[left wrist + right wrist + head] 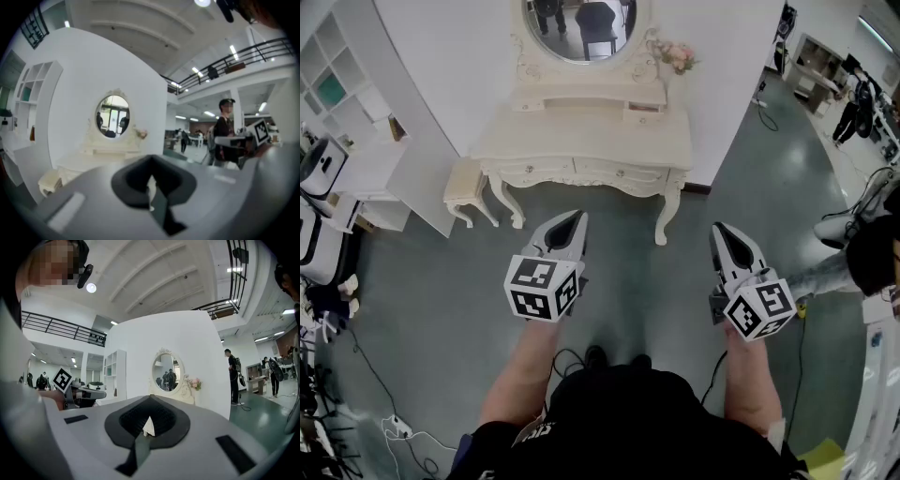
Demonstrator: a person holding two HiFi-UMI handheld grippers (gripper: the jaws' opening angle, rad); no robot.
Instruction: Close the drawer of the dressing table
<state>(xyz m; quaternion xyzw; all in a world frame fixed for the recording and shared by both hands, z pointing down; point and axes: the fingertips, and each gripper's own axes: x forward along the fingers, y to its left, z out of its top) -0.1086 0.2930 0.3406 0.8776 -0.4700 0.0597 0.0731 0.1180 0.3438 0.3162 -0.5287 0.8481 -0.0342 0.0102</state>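
**Control:** Where does the job stand?

**Operator:** Approach only, by my reading. I have the left claw (574,221) and the right claw (719,229) both closed and empty, well short of the desk (581,142) by the white wall (441,56).

**Control:** And the drawer?

**Operator:** The small drawer (643,110) near the desk's right rear corner looks slightly out, though I cannot be sure from here. Next I must close in and press a shut tip squarely on its front.

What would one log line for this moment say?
phase: standing short of dressing table | left gripper: shut, empty | right gripper: shut, empty | contact with table: none
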